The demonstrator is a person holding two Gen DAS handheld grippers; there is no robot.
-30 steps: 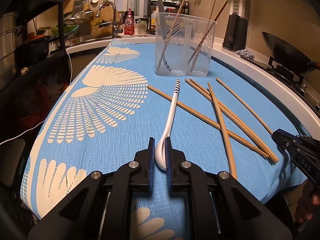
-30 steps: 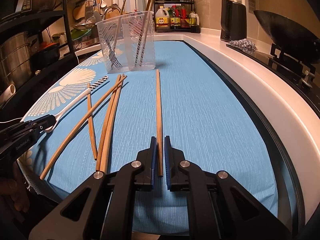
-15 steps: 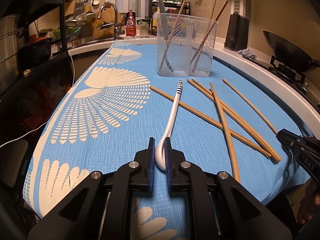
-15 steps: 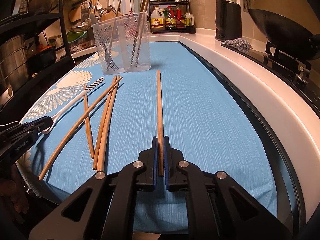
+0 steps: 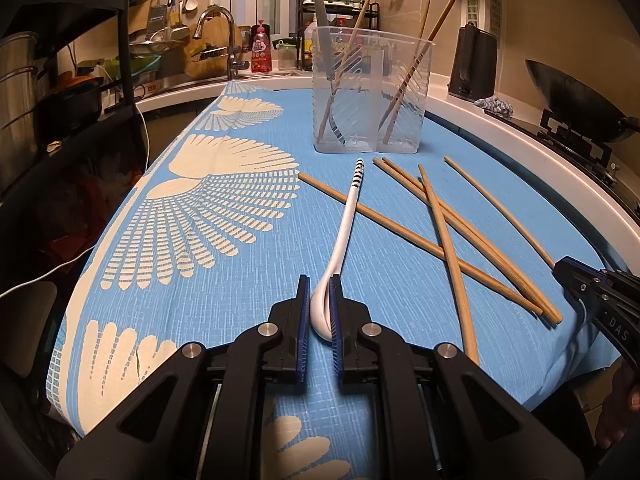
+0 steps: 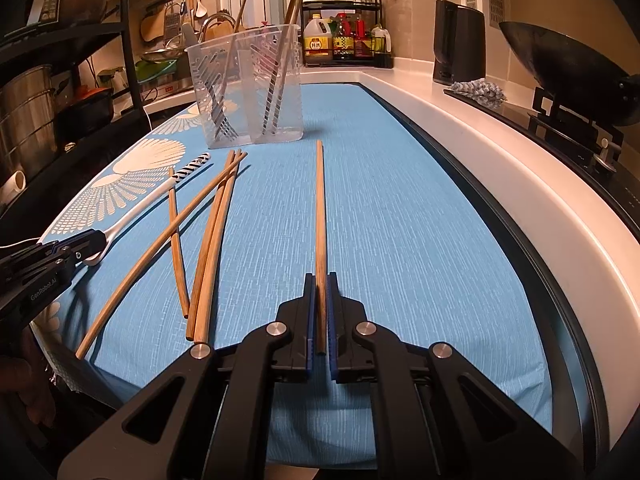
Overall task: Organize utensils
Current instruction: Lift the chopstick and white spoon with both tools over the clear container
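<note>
My left gripper [image 5: 320, 280] is shut on the bowl of a white spoon [image 5: 346, 220] with a striped handle end, which points toward a clear two-compartment utensil holder [image 5: 370, 92]. My right gripper [image 6: 320, 278] is shut on the near end of a wooden chopstick [image 6: 319, 208] that points toward the holder [image 6: 244, 88]. Several more chopsticks [image 5: 448, 220] lie crossed on the blue cloth between the grippers; they also show in the right wrist view [image 6: 212, 232]. The holder contains chopsticks and a fork. The right gripper shows at the right edge of the left wrist view [image 5: 600, 296].
The blue patterned cloth [image 5: 200, 216] covers a white counter [image 6: 500, 152]. A wok [image 6: 560, 68] sits on a stove at right, a black kettle [image 6: 460, 44] and a rag [image 6: 478, 90] behind. A sink faucet [image 5: 218, 36] and racks stand at the back left.
Both grippers have lifted slightly, each with its utensil clamped; the right jaws closed tighter on the chopstick. The loose chopsticks have not moved.
</note>
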